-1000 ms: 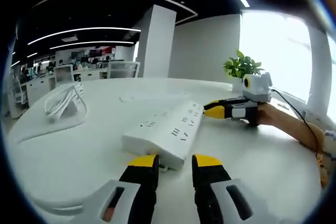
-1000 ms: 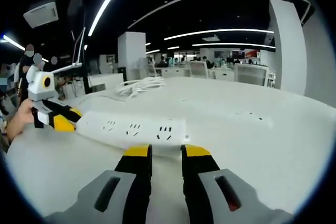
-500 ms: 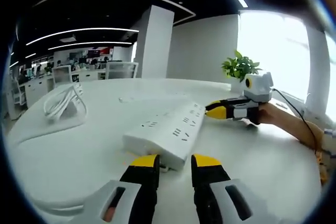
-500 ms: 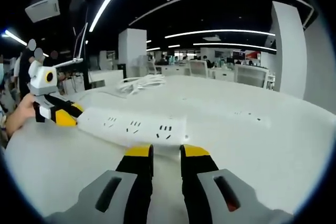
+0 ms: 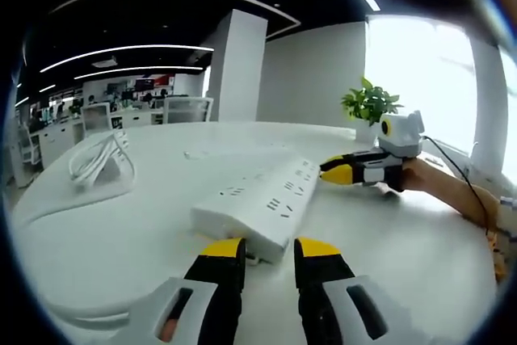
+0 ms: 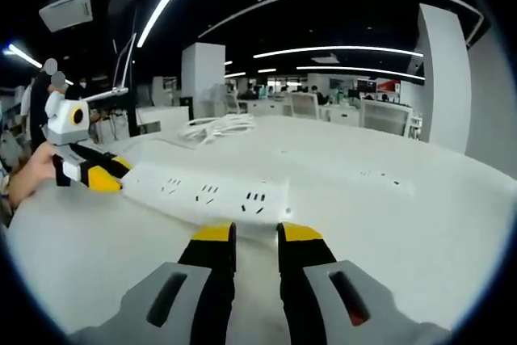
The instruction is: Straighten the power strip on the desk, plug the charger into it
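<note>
Open-plan office w/ dark ceiling, long light strips, white column; work surface is a big white round desk (image 5: 121, 232). White power strip (image 5: 257, 206) lies flat mid-desk, sockets up, running diagonally away from left gripper (image 5: 268, 250) in left gripper view. Left gripper's yellow-tipped jaws sit at strip's near end, narrow gap between them, nothing pinched; can't tell if tips touch the strip. Right gripper (image 5: 333, 172) shows at strip's far end in same view, held by a hand (image 5: 420, 179), yellow tips right at the strip's corner. Potted plant (image 5: 370, 105) stands behind it nr bright window. White coiled cable (image 5: 98, 156) w/ charger sits well apart on desk's left side.

Right gripper view: strip (image 6: 206, 195) lies crosswise just ahead of right gripper (image 6: 255, 236), jaws nearly together, empty. Left gripper (image 6: 101, 177) is at strip's other end, tips against it. Cable bundle (image 6: 216, 128) lies farther back.
</note>
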A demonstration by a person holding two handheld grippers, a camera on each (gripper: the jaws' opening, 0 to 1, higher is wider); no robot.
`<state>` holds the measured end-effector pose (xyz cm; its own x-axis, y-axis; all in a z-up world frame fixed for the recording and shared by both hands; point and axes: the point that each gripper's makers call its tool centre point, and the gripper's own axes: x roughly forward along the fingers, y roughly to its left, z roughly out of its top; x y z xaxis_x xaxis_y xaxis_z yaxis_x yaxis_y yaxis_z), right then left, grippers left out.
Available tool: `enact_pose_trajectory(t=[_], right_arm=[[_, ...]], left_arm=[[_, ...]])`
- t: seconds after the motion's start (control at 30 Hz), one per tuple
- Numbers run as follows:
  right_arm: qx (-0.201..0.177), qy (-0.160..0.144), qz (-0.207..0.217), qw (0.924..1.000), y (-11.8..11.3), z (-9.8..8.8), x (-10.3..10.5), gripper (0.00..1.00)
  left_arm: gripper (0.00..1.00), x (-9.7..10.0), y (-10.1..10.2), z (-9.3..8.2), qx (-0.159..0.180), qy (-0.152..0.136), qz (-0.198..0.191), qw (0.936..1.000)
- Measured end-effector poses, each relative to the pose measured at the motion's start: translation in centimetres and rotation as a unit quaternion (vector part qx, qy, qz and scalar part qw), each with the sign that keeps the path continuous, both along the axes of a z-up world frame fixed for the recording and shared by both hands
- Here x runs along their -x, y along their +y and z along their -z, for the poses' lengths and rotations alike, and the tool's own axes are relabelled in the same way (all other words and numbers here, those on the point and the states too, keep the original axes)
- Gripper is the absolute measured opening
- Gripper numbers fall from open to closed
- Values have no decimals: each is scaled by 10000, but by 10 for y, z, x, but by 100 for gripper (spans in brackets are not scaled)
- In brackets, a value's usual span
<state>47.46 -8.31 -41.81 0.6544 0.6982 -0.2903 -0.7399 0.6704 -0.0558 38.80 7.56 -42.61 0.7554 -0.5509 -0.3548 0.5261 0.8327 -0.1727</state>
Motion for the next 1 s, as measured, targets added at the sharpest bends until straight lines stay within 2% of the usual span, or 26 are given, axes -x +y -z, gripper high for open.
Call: enact_pose_trajectory(t=[0.37, 0.63, 1.0], right_arm=[[216, -108, 20, 9997, 1, 1, 5, 20], [205, -87, 110, 9997, 0, 1, 4, 20], [144, -73, 233, 9996, -1, 1, 5, 19]], left_arm=[[22, -4, 6, -1, -5, -22, 2, 10000], [23, -3, 6, 1, -126, -69, 20, 9999], [22, 2, 5, 1, -6, -19, 35, 10000]])
